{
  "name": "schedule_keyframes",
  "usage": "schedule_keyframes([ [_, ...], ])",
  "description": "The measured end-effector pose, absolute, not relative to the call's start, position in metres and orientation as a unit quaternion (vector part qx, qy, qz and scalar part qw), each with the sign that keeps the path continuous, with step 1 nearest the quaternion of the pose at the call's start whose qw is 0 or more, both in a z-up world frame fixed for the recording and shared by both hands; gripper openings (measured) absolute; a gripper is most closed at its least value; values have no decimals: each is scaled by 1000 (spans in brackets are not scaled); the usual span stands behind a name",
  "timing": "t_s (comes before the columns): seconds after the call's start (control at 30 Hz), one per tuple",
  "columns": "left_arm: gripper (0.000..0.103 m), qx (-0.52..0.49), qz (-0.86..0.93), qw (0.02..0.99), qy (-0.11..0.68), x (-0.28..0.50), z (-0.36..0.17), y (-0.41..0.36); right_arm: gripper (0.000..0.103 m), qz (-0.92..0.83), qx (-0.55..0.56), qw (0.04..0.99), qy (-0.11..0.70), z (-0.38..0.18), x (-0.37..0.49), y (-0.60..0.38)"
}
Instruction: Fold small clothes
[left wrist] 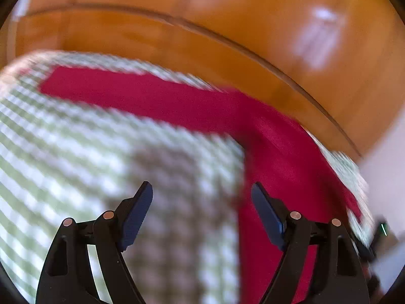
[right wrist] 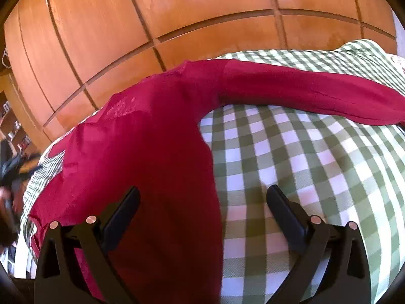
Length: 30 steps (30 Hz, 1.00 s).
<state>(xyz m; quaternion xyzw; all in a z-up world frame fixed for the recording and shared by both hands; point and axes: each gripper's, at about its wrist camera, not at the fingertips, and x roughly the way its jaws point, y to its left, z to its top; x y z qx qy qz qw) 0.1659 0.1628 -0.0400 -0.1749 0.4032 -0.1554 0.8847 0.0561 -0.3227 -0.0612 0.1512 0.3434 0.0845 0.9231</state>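
A red long-sleeved garment [right wrist: 152, 152] lies flat on a green-and-white checked cloth [right wrist: 291, 164]. Its sleeve [right wrist: 316, 93] stretches out to the right in the right wrist view. My right gripper [right wrist: 202, 195] is open and empty, hovering over the garment's right side edge. In the blurred left wrist view the garment [left wrist: 278, 157] runs down the right side, with a sleeve [left wrist: 121, 91] reaching left. My left gripper [left wrist: 202, 190] is open and empty above the checked cloth [left wrist: 76, 152], just left of the garment's body.
Orange wooden cabinet doors [right wrist: 177, 12] stand behind the surface and also show in the left wrist view [left wrist: 227, 25]. Dark clutter [right wrist: 15, 172] sits beyond the far left edge. A white wall [left wrist: 387, 157] is at the right.
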Motion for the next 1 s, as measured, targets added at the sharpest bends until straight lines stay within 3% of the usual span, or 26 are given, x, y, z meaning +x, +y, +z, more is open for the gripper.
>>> schedule_keyframes([
  [0.2,78,-159,-186,860,447,118,-75,107,100,79,204,913,346,-54,25,-340],
  [0.27,55,-150,-187,862,446,108,-76,95,100,91,198,908,358,-52,11,-340],
  [0.33,25,-153,-189,856,456,104,-77,86,99,106,191,903,369,-51,-2,-338],
  [0.4,11,-145,-195,855,459,98,-74,79,93,123,183,897,383,-53,-16,-334],
  [0.47,9,-146,-196,856,456,107,-73,89,79,135,165,892,400,-56,-27,-325],
  [0.53,8,-148,-192,858,452,105,-69,100,53,145,146,888,411,-59,-32,-315],
  [0.57,8,-147,-189,861,449,103,-68,111,48,153,133,889,411,-58,-34,-308],
  [0.63,7,-146,-180,867,441,92,-58,121,17,163,120,889,410,-57,-33,-302],
  [0.73,7,-161,-172,871,432,75,-46,136,11,183,122,885,411,-50,-31,-305],
  [1.0,7,-94,-194,861,461,20,-52,114,10,241,120,885,380,-5,-57,-344],
])
